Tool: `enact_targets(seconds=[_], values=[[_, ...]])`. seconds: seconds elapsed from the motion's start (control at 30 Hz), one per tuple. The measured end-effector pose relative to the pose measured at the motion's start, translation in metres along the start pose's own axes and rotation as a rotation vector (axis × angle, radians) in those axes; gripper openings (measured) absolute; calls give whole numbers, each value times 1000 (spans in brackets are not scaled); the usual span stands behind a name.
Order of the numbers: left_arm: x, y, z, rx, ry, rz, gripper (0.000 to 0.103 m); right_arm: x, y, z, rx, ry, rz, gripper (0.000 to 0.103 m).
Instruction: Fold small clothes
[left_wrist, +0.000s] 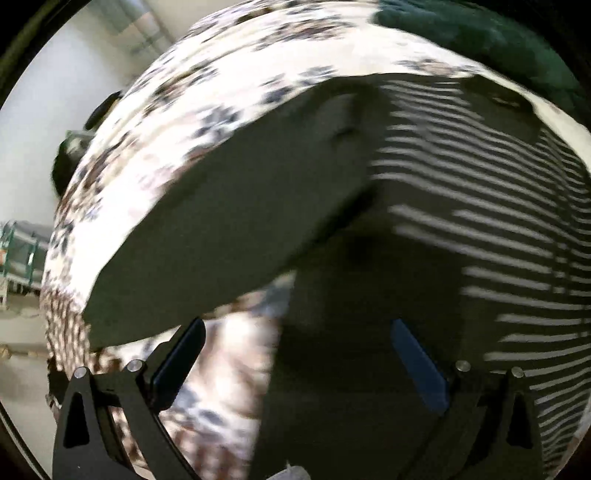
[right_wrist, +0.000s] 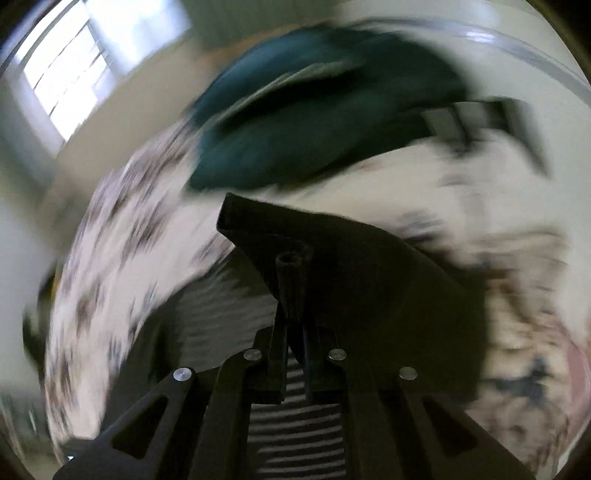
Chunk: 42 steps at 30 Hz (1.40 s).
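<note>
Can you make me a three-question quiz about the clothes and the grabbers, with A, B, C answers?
1. Where does the teal cloth lie?
A. on the floral bedspread, beyond the dark garment
B. in the left gripper
C. on the floor

2. What colour are the stripes on the striped garment?
A. red
B. white on dark
C. yellow

3. How is the right gripper now?
A. wide open
B. out of view
C. shut on the dark garment

Answers: 1 A, it lies on the spread past the dark fabric. 2 B, pale bands cross dark cloth. 3 C, its fingers meet with fabric pinched between; the left gripper is open.
</note>
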<state>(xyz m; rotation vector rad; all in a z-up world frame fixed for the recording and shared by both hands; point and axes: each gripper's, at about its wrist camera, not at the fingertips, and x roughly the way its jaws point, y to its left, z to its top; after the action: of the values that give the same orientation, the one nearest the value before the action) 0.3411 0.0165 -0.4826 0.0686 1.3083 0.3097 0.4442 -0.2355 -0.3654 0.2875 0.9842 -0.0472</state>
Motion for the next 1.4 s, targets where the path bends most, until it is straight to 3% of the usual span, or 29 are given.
enact_targets(seconds=[0.1, 0.23, 0.37, 0.47, 0.57, 0.63, 0.67, 0.77, 0.87, 0.93, 1.0, 1.03, 1.1, 1.13, 1.27, 1.4], values=[[19, 42, -9, -48, 32, 42, 103, 69, 94, -48, -198, 98, 15, 6], [37, 79, -19, -110, 68, 70, 103, 121, 164, -116, -362, 175, -26, 6], [45, 102, -28, -160, 83, 80, 103, 145, 183, -138, -387, 189, -71, 6], [48, 117, -34, -198, 106, 79, 103, 156, 182, -133, -390, 215, -78, 6], [48, 141, -44, -301, 142, 29, 103, 152, 157, -112, -250, 326, 12, 18], [48, 166, -53, -424, 162, -47, 103, 138, 136, -107, -153, 348, 80, 68], [50, 182, -60, -514, 181, -92, 103, 128, 126, -105, -127, 337, 86, 74], [68, 221, -79, -786, 224, -268, 103, 104, 97, -112, -95, 336, 53, 75], [104, 261, -109, -1153, 238, -434, 101, 88, 69, -125, -58, 349, 10, 75], [120, 281, -119, -1318, 195, -450, 98, 81, 55, -135, -54, 357, -44, 75], [123, 294, -118, -1397, 134, -401, 86, 80, 44, -144, -73, 376, -143, 75], [122, 299, -114, -1411, 108, -363, 75, 79, 39, -146, -81, 384, -184, 76], [117, 306, -105, -1411, 49, -280, 37, 77, 37, -150, -126, 375, -294, 86], [114, 310, -99, -1396, 25, -226, 9, 76, 37, -151, -146, 364, -318, 91], [95, 310, -74, -1294, -74, -133, 5, 71, 38, -150, -194, 337, -366, 93], [54, 304, -43, -1090, -201, -74, 5, 65, 42, -142, -207, 304, -348, 93]])
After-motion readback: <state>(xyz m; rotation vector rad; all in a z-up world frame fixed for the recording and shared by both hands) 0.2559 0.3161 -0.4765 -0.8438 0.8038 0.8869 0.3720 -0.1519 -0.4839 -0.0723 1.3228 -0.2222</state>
